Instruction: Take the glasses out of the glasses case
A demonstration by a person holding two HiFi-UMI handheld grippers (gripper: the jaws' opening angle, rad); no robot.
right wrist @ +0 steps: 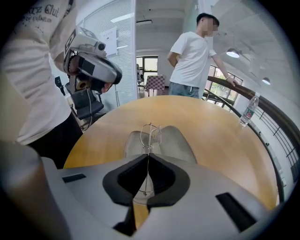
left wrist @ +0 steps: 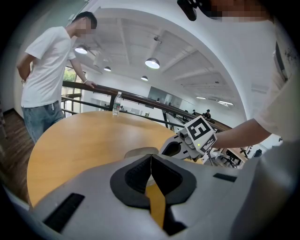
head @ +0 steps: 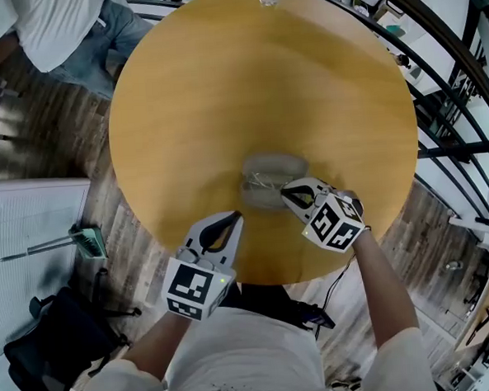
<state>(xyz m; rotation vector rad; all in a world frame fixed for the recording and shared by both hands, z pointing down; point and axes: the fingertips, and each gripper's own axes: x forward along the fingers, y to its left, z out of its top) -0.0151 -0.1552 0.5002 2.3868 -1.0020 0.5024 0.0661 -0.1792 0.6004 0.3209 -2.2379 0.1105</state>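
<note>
- Bright, even indoor light; round ceiling lamps (left wrist: 151,63) glow overhead.
- Soft sheen on the table (head: 221,84); shadows are faint.
- Both gripper views bend strongly, with dark corners.

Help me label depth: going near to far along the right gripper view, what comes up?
Right hand-held gripper, shut on the glasses → grey glasses case lying open → bare round table → standing person in a white T-shirt.
</note>
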